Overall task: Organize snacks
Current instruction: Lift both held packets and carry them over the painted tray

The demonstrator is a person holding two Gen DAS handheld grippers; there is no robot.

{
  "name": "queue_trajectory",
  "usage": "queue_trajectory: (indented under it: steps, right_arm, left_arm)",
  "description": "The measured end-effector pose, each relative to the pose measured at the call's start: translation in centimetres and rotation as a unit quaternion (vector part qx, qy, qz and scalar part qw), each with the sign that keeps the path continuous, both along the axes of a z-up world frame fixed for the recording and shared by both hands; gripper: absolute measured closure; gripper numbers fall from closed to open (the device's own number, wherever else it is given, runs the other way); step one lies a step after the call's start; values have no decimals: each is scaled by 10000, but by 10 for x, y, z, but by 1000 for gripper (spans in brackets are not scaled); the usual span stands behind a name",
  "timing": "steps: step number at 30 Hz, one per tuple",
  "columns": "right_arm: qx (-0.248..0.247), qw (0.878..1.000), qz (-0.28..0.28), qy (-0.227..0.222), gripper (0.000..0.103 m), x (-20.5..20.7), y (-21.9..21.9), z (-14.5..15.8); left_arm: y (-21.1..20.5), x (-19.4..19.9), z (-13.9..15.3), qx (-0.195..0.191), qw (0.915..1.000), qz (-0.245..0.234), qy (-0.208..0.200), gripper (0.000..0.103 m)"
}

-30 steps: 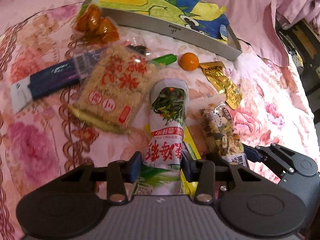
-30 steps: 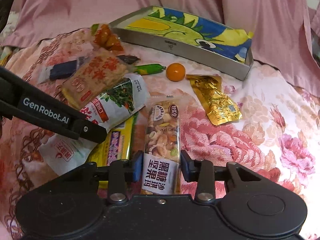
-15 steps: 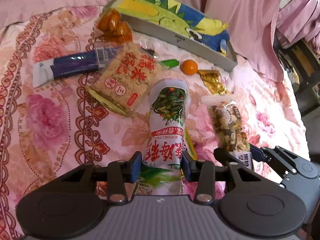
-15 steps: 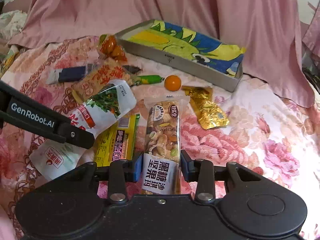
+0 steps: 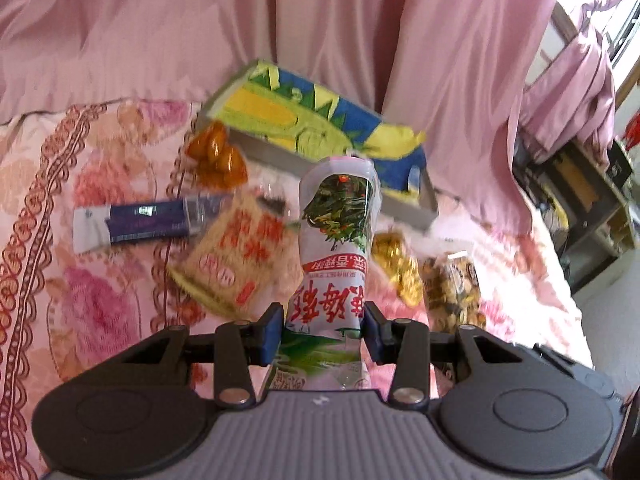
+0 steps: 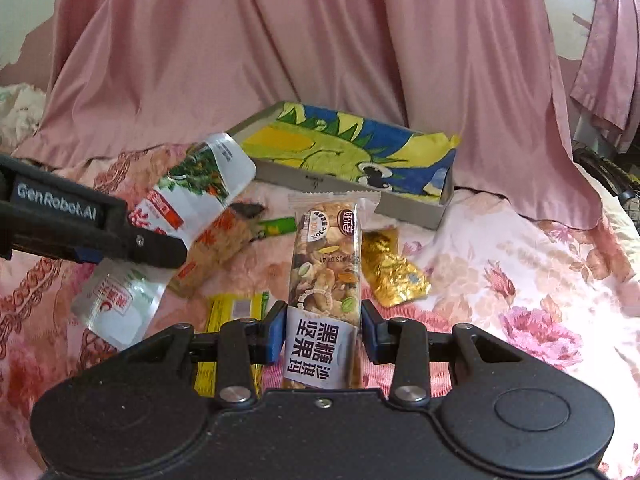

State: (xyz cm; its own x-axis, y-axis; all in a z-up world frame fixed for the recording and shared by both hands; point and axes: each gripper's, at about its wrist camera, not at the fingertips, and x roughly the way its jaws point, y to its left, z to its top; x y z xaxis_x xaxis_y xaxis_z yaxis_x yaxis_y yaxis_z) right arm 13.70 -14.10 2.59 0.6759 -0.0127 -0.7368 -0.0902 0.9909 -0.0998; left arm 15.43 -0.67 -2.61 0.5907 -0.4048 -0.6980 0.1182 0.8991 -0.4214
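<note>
My left gripper (image 5: 322, 330) is shut on a white snack pouch (image 5: 336, 236) with green and red print and holds it up above the bed. It also shows in the right wrist view (image 6: 192, 196), pinched by the left gripper. My right gripper (image 6: 323, 330) is shut on a clear nut bar packet (image 6: 326, 264) with a white label and holds it raised. A grey tray (image 6: 352, 196) lined with a cartoon cloth lies behind both.
On the floral bedspread lie a rice cake pack (image 5: 236, 256), a purple bar (image 5: 148, 226), an orange bag (image 5: 218, 156), a gold foil packet (image 6: 390, 270), a yellow packet (image 6: 228, 320) and a green wrapper (image 6: 276, 226). Pink curtains hang behind.
Both grippers have lifted their packets off the bed and tilted up toward the tray. The pouch and the nut bar now stand raised.
</note>
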Motion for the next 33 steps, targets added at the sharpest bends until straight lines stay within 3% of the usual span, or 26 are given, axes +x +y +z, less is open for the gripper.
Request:
queue_trajectory:
  steps: [8, 15, 26, 33]
  right_arm:
    - [114, 9993, -72, -341, 63, 30, -7, 5]
    - [266, 9968, -217, -725, 63, 84, -19, 8]
    - [459, 9927, -512, -991, 63, 194, -42, -19]
    - [730, 9901, -855, -843, 63, 244, -55, -51]
  left_arm:
    - [-3, 46, 15, -27, 9990, 173, -413, 57]
    - [-9, 108, 19, -41, 9970, 348, -691, 57]
    - [-11, 192, -13, -227, 9950, 526, -814, 57]
    - [-11, 227, -37, -556, 9934, 600, -805, 57]
